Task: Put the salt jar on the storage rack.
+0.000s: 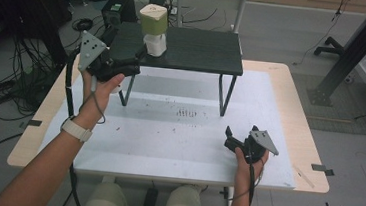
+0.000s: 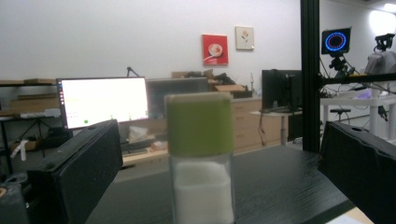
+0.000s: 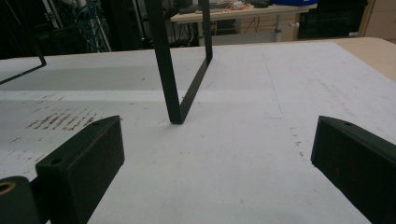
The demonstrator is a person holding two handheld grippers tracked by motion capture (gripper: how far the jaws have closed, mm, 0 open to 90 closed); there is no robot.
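Observation:
A jar point(image 1: 154, 29) with a green lid and white contents stands upright on the left part of a black raised shelf point(image 1: 200, 49). My left gripper point(image 1: 134, 48) is held at the shelf's left end and points at the jar. In the left gripper view the jar point(image 2: 201, 154) stands between and just ahead of the wide-apart jaws of the left gripper point(image 2: 219, 156), touching neither. My right gripper point(image 1: 241, 134) rests low over the white mat at the front right. It is open, with nothing between the jaws of the right gripper point(image 3: 217, 140).
The shelf stands on thin black legs point(image 3: 175, 93) over a white mat point(image 1: 177, 142) on a wooden table point(image 1: 299, 128). Dark smudges point(image 1: 187, 113) mark the mat's middle. Cables and a black box point(image 1: 119, 7) lie on the floor at the left, and a black post point(image 1: 351, 47) rises at the right.

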